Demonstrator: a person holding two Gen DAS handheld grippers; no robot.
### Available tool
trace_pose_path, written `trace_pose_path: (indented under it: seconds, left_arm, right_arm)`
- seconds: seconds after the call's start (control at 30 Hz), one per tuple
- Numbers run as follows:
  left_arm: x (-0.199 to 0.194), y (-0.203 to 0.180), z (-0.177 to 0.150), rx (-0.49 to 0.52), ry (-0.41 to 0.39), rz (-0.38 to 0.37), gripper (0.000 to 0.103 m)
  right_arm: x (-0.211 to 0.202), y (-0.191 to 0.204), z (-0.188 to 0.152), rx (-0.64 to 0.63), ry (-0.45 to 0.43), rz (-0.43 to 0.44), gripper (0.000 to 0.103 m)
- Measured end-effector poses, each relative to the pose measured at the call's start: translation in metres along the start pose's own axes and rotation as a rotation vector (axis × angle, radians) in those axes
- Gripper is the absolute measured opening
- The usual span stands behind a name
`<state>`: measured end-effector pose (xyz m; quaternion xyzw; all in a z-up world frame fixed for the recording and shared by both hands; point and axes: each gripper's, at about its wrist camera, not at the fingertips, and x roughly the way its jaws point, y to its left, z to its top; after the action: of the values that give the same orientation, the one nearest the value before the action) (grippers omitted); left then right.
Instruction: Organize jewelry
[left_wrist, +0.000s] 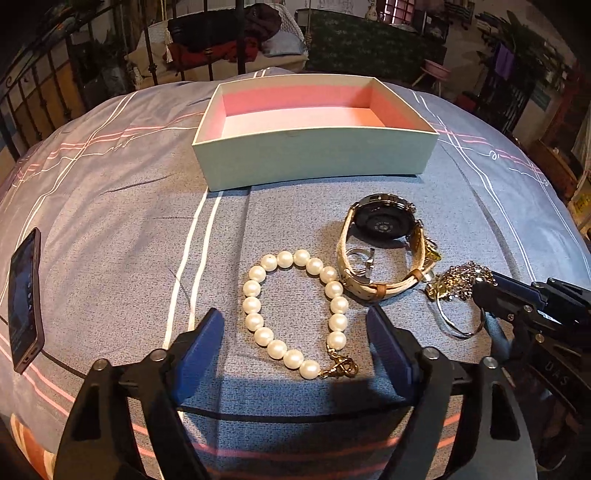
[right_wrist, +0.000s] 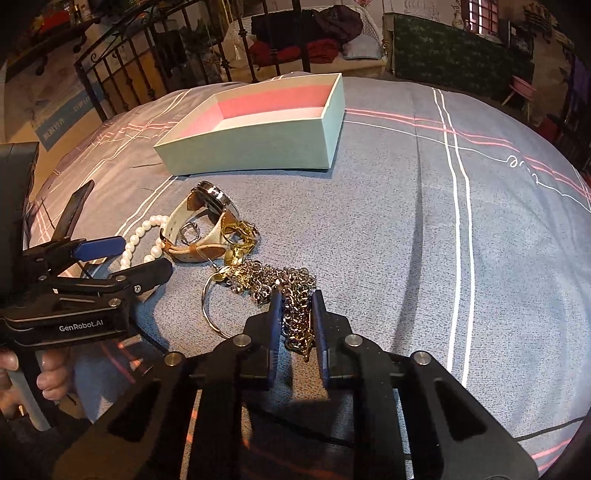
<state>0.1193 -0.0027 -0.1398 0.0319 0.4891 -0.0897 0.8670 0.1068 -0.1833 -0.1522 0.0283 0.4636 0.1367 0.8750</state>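
L gripper (left_wrist: 295, 325) jaws apart, straddling the pearl bracelet (left_wrist: 295, 314) on the bedspread (left_wrist: 110, 221); pads either side of the loop, not touching it. Its gold clasp (left_wrist: 343, 369) sits at 5 o'clock of the loop, partly in gripper shadow.

R gripper (right_wrist: 295, 306) jaws nearly together, clamped on the chain (right_wrist: 295, 317). Chain end dangles btwn the fingers; how much is pinched can't tell, pads hide it.

Watch (left_wrist: 380, 243) lies at 1 o'clock of the pearls, face down, strap just beside the beads. The pile of gold and silver bits (right_wrist: 240, 240) behind it is a tangle, can't separate pieces. Thin bangle (right_wrist: 210, 306) at 9 o'clock of the chain, near arc cut off by the R finger.

Box (left_wrist: 314, 158) at 12 o'clock, open, pink inside, floor only partly visible past the front wall. Phone (left_wrist: 24, 299) at 9 o'clock in L view, screen too dark to read.

In R view, hand (right_wrist: 51, 373) on the L gripper handle, mostly cut off at frame edge.
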Motion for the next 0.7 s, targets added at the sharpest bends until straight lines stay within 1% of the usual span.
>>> trace_pose_path:
  seconds: [0.07,0.13,0.2,0.4,0.5,0.7]
  left_arm:
    - [-0.003,-0.006,0.0,0.026,-0.014,0.001,0.055]
    - [-0.005,-0.012,0.0,0.054,-0.029,0.014,0.036]
    - [-0.007,-0.015,0.0,0.071,-0.037,0.024,0.024]
    - [-0.02,-0.007,0.008,0.032,-0.064,0.003,0.013]
    - [-0.036,-0.001,0.015,0.013,-0.099,-0.013,0.013]
    - [-0.071,0.004,0.034,0.014,-0.205,-0.024,0.012]
  right_arm:
    - [-0.002,0.0,-0.001,0.01,-0.007,0.015,0.015]
    - [-0.007,-0.002,-0.002,0.021,-0.021,0.026,0.014]
    - [-0.013,-0.002,-0.001,0.024,-0.043,0.033,0.014]
    - [-0.036,0.001,0.007,0.008,-0.113,0.05,0.014]
    - [-0.048,0.002,0.014,0.004,-0.148,0.065,0.014]
    - [-0.076,0.005,0.035,-0.033,-0.231,0.07,0.013]
